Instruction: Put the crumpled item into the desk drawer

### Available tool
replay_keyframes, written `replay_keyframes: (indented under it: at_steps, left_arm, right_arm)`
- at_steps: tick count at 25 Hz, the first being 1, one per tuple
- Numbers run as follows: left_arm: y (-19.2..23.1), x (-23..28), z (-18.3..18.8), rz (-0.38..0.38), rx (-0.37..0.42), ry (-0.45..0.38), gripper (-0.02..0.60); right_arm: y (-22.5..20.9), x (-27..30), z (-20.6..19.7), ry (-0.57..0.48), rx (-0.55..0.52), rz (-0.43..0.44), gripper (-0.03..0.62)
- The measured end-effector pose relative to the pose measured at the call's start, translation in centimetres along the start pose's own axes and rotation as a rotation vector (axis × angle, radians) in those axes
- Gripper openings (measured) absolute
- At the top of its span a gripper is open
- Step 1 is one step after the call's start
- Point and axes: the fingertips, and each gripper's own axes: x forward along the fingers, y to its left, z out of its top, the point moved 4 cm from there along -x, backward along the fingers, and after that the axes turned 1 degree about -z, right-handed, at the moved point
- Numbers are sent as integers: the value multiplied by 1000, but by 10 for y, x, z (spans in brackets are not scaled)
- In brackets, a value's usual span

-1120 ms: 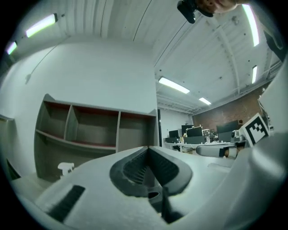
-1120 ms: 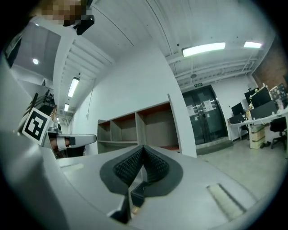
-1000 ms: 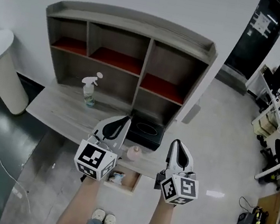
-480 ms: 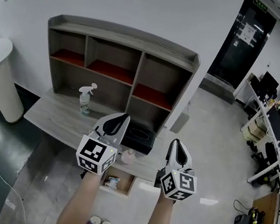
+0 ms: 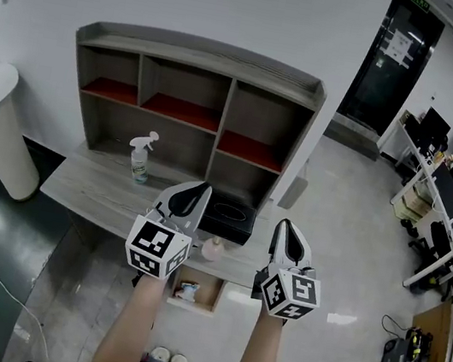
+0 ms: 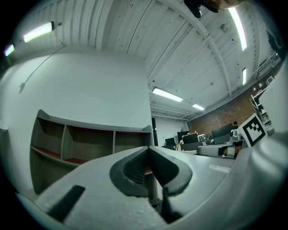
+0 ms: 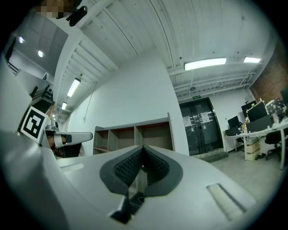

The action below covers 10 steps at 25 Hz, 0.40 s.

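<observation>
Crumpled item [image 5: 186,289] – small, whitish w/ blue – lies in open drawer [image 5: 210,291]; left gripper [image 5: 197,190] & right gripper [image 5: 285,229] both closed, empty.

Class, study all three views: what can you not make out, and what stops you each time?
Head view: the contents of the open drawer, too small to identify.
Head view: the pinkish item at the edge of the desk, too small to tell whether it is crumpled.
Left gripper view: drawer and pinkish item, hidden behind the body of the left gripper.
Right gripper view: the same, hidden behind the right gripper.
</observation>
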Motion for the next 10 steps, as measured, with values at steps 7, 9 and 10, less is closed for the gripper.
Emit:
replay_keyframes:
  at_steps: [7,9,10]
  left_arm:
    - [2,2,-7,-9,-2,20,5]
    - [3,4,-8,-10,-3,21,5]
    - [3,4,-9,-11,-3,22,5]
  right_arm:
    - [5,5,-2,6,-8,12,9]
    - [4,6,-2,8,-9,13,9]
    - [4,6,-3,9,-10,13,9]
